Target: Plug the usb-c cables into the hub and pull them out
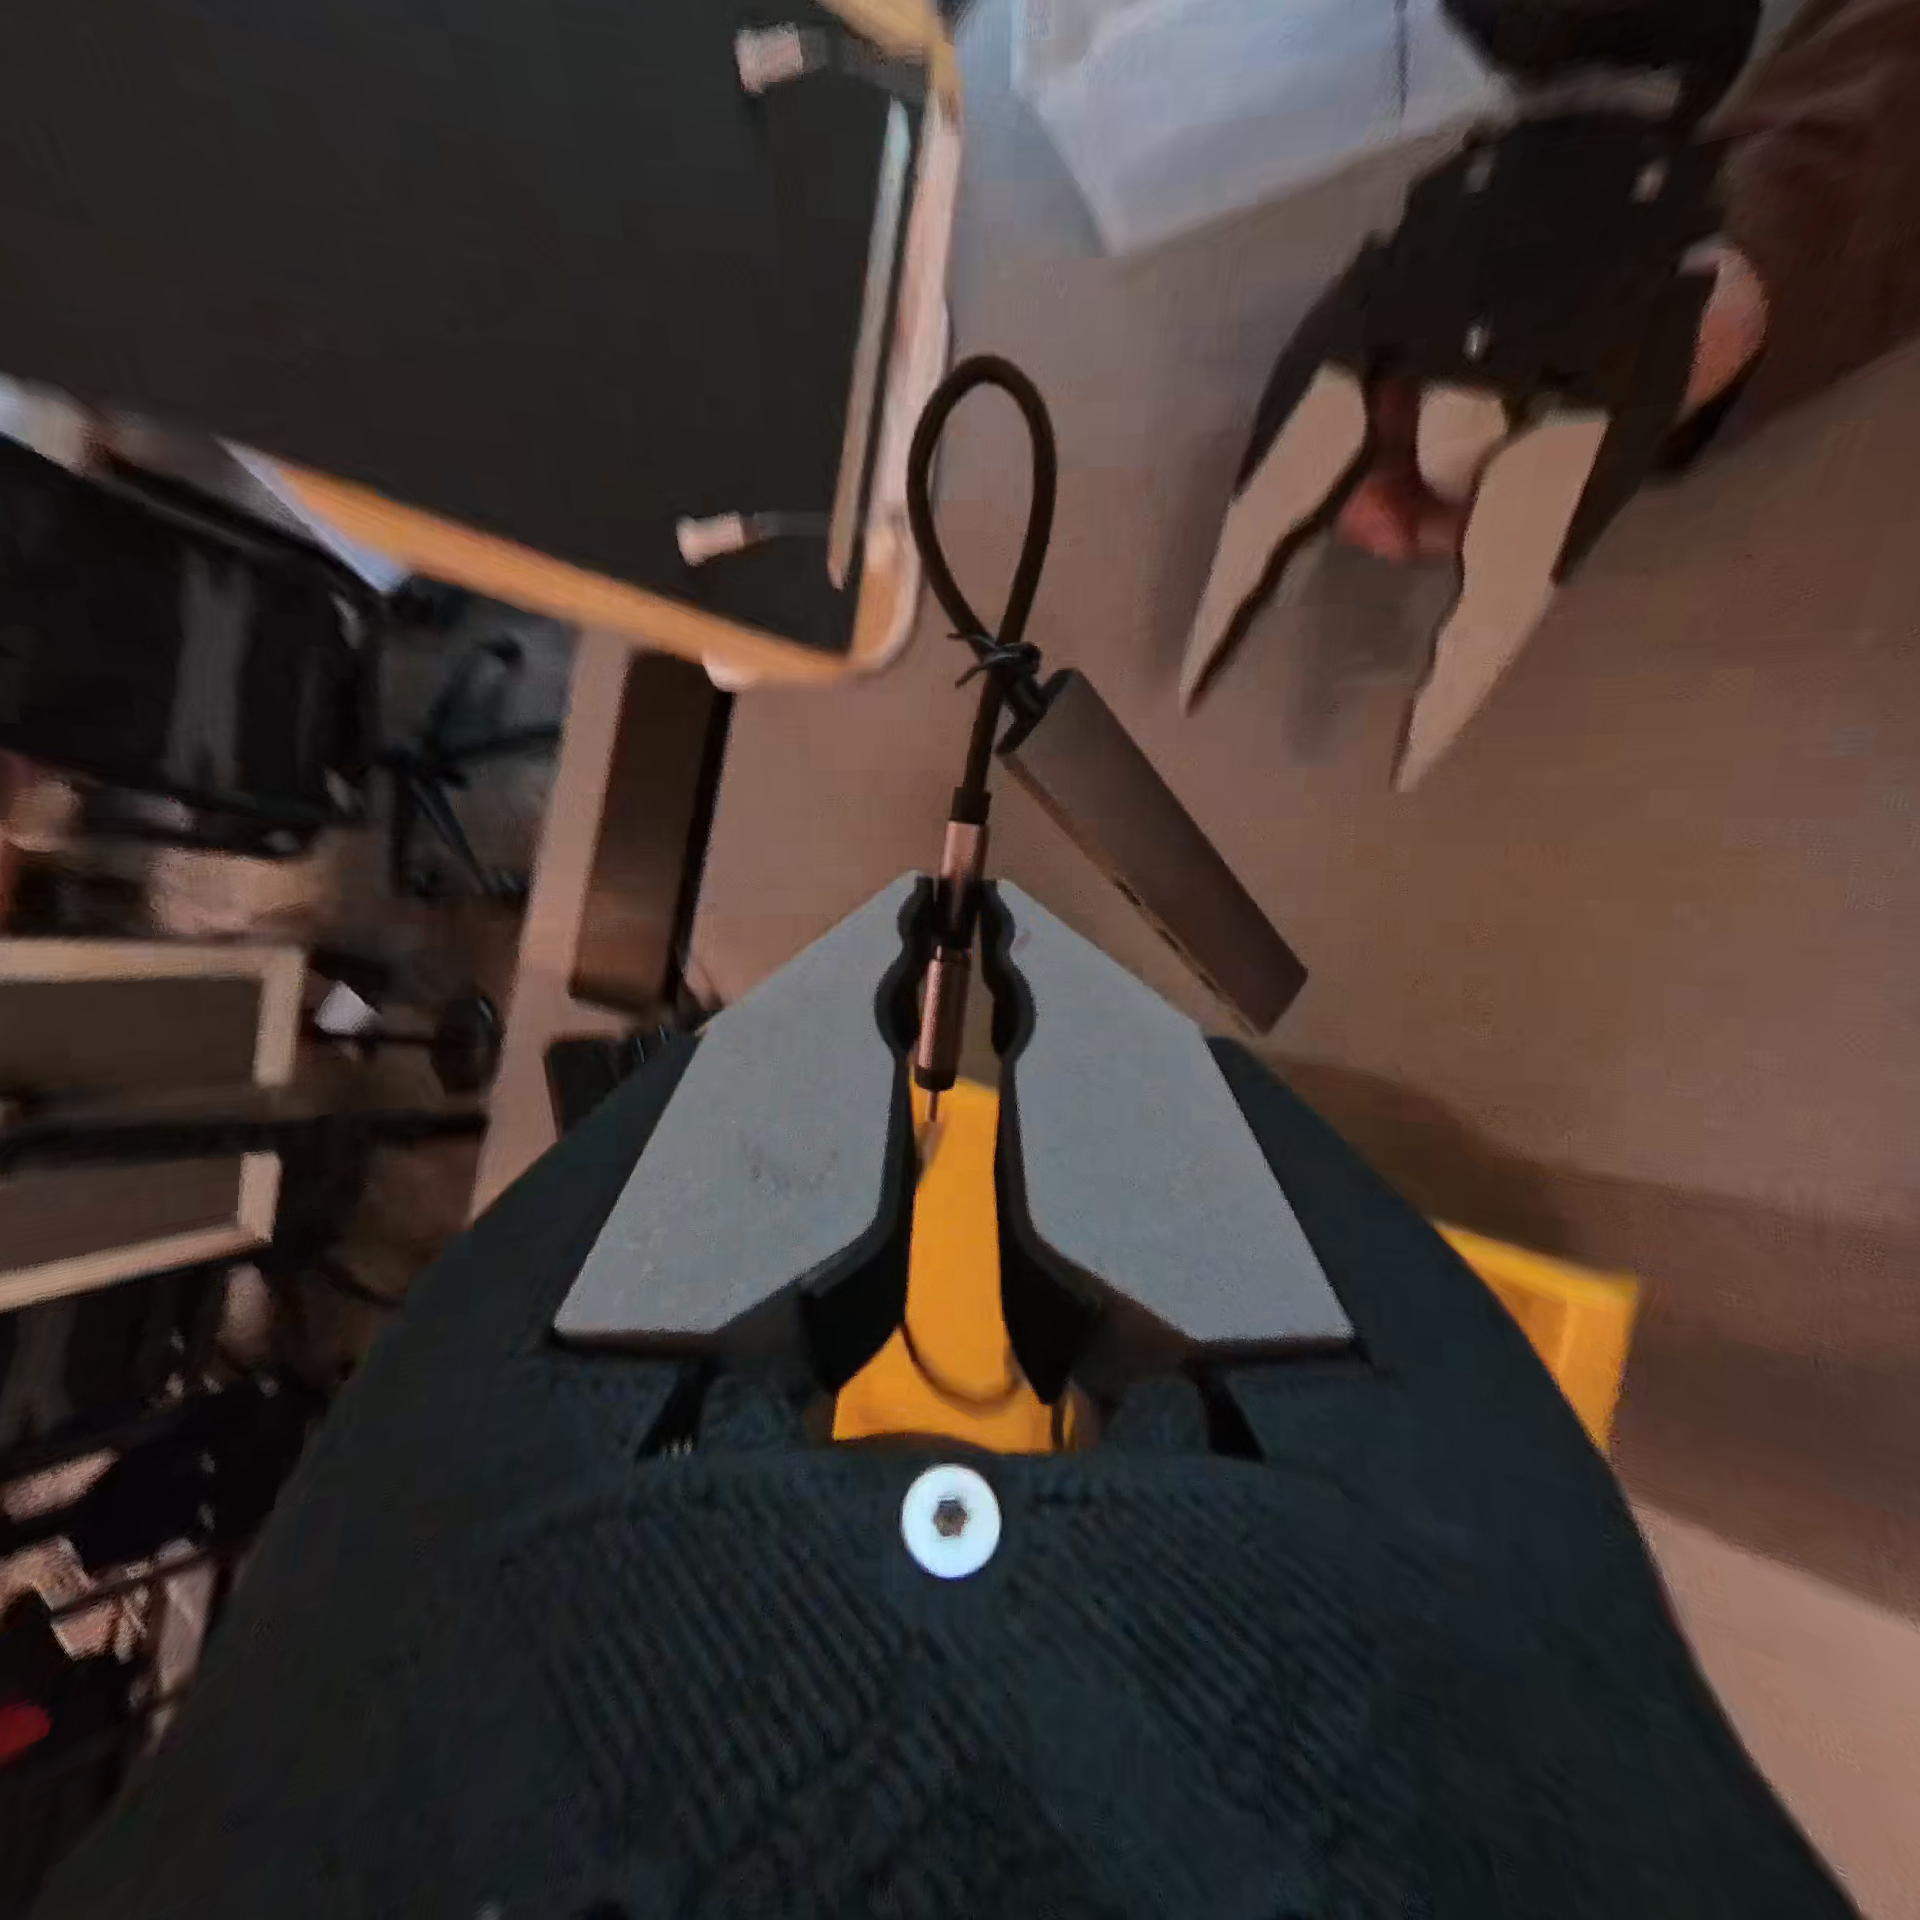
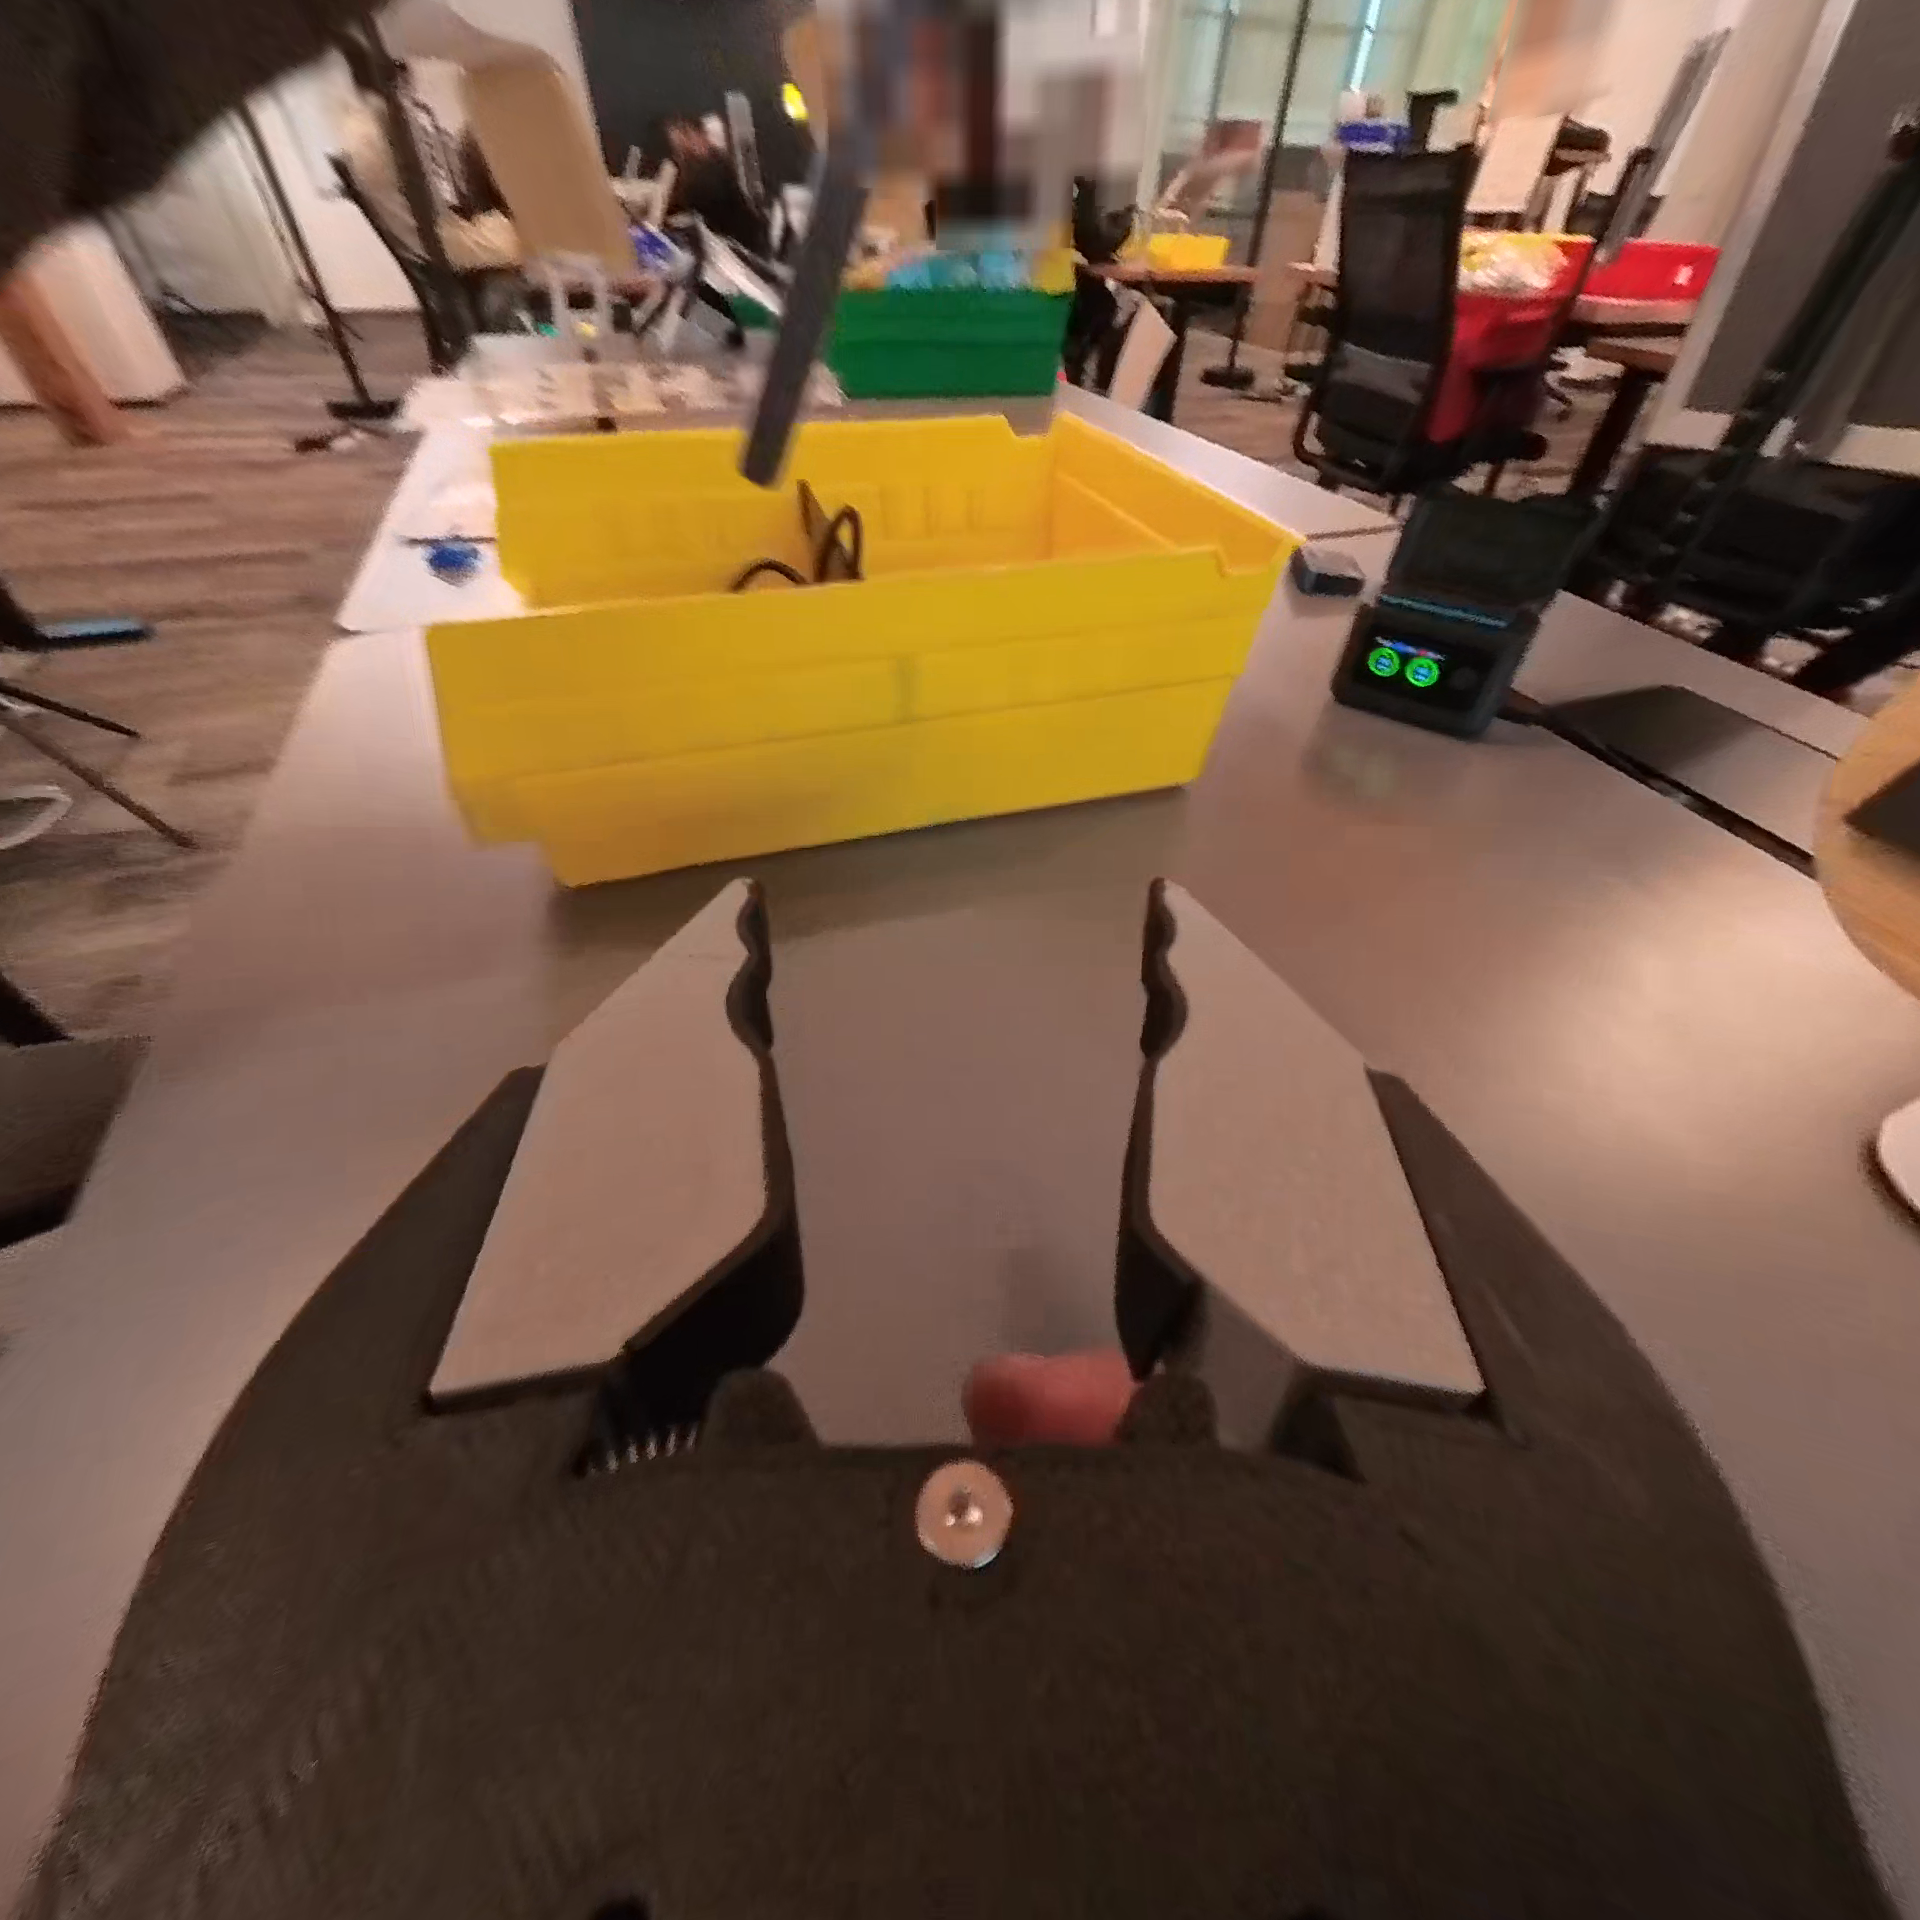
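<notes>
Open-plan office used as a lab. Long grey tables [image 2: 1351, 935] in rows, mesh office chairs [image 2: 1403, 312], glass partitions [image 2: 1299, 62] at the back, wood-look floor [image 2: 156, 468]. Yellow [image 2: 831, 727], green [image 2: 945, 343] and red [image 2: 1652, 275] parts bins on the tables, tripod stands [image 2: 343, 260] at left, a small printer [image 2: 1455, 634] with lit buttons.

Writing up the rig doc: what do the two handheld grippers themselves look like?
Both match. Left gripper: black body with a woven, layered print texture, one pale round screw at centre, and two flat grey angular fingers with black scalloped inner edges. Right gripper: same black textured body, silver centre screw, same grey fingers. No cables or markings visible on either.
</notes>
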`<state>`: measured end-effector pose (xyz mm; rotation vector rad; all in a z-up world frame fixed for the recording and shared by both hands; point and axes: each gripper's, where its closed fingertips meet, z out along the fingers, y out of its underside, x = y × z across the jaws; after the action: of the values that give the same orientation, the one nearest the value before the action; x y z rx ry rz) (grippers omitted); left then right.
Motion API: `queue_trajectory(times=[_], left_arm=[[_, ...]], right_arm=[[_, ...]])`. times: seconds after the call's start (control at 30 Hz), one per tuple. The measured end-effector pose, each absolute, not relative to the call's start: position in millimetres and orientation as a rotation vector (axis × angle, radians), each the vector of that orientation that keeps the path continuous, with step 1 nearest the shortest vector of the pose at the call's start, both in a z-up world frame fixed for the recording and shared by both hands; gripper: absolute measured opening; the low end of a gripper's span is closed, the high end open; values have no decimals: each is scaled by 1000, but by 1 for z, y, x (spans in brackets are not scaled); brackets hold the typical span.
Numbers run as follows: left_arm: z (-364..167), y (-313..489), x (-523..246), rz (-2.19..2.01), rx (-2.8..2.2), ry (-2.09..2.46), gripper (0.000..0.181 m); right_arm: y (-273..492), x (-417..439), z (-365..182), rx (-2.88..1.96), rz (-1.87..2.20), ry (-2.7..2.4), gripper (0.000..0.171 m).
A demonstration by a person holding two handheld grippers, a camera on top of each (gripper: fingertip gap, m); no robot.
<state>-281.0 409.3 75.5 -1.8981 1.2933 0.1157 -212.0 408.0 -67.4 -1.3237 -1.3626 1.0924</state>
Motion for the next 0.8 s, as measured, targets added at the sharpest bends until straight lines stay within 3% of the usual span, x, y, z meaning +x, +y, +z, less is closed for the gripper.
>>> queue_trajectory(times=[0.23,0.3,0.37,0.57,0.67,0.8], left_arm=[[66,399,-186,127,-1612,1153,6],[57,396,-168,121,-1569,1128,6],[54,399,-163,143,-1551,1053,6],[22,413,-205,240,-1765,698,7],[14,406,-221,248,-1814,545,32],[1,389,-205,252,-1816,690,39]], right_arm=[[400,-181,-16,-1219,1185,-1210,68],[398,-173,-6,-1172,1196,-1204,52],[396,-168,-4,-1127,1173,-1240,8],[425,-169,-25,-1269,988,-1274,5],[421,-173,-44,-1452,1185,-1358,6],[424,-170,-67,-1725,1394,-1386,6]])
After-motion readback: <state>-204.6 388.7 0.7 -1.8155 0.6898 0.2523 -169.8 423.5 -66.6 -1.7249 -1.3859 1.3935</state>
